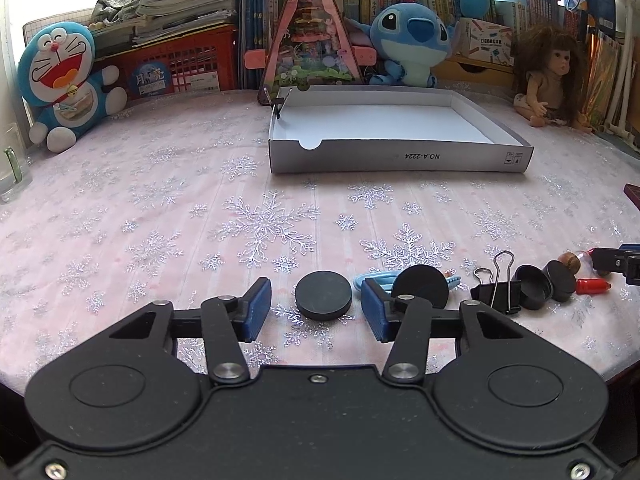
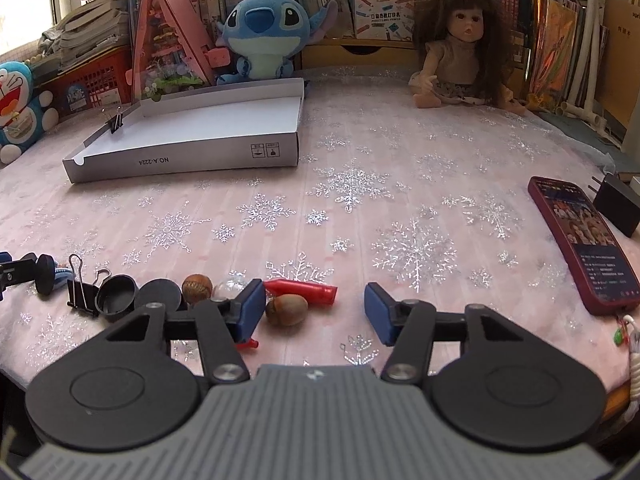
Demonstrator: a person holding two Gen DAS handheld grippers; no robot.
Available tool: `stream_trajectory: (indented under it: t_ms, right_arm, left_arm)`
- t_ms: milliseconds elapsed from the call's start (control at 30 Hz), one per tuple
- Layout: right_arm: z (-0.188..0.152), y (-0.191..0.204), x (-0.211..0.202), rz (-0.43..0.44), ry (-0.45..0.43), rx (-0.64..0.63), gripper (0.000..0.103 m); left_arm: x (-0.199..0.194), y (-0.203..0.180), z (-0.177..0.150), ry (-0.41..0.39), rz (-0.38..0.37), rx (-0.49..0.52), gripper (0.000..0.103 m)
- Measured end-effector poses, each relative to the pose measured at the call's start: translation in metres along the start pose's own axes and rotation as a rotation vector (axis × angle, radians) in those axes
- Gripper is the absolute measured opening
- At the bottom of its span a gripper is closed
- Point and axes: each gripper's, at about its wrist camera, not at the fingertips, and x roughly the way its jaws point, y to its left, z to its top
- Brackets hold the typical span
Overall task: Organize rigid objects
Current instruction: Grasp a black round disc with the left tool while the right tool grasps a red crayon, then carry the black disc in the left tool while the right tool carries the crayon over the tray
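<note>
Box far behind a row of small objects: disc leftmost, binder clip further right.

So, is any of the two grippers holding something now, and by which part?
Nothing is held. The left gripper is open around the black disc without touching it; the right gripper is open beside a nut.

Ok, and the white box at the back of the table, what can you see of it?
The box is a shallow, open cardboard tray, white inside with a grey outer wall. Its front wall has a half-round thumb notch at one end, upside-down print reading NO.A-2224 and small handling symbols. It lies flat on the snowflake cloth, nothing showing on its floor. A small black binder clip is clamped on its left wall near the back. Both grippers are well short of it.
</note>
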Motion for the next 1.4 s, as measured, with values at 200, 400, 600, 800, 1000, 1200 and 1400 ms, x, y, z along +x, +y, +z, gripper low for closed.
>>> stream_trajectory:
  t_ms: [200,400,600,800,1000,1200,1400]
  right_arm:
    - [0.004,-0.002,0.002,-0.012,0.004,-0.007,0.058]
    - [0.009,-0.010,0.007,-0.039,0.012,-0.002,0.058]
    - [0.010,-0.023,0.010,-0.067,0.010,0.022,0.058]
    - [0.010,-0.026,0.005,-0.027,-0.001,0.043,0.060]
    - [0.009,-0.016,0.005,-0.028,-0.007,0.004,0.068]
    - [0.004,-0.019,0.000,-0.050,-0.014,-0.033,0.068]
    - [0.001,-0.012,0.001,-0.003,-0.010,-0.050,0.047]
  left_arm:
    - [0.005,0.004,-0.002,0.001,-0.004,-0.019,0.047]
    - [0.007,0.002,-0.001,-0.008,-0.010,-0.006,0.045]
    - [0.010,0.000,0.000,-0.013,-0.013,0.001,0.042]
    - [0.011,-0.001,0.001,-0.016,-0.013,0.005,0.042]
    - [0.013,-0.003,0.002,-0.019,-0.019,0.009,0.042]
    - [0.012,-0.004,0.000,-0.031,-0.028,0.009,0.030]
    - [0.010,-0.008,0.001,-0.042,-0.037,0.020,0.030]
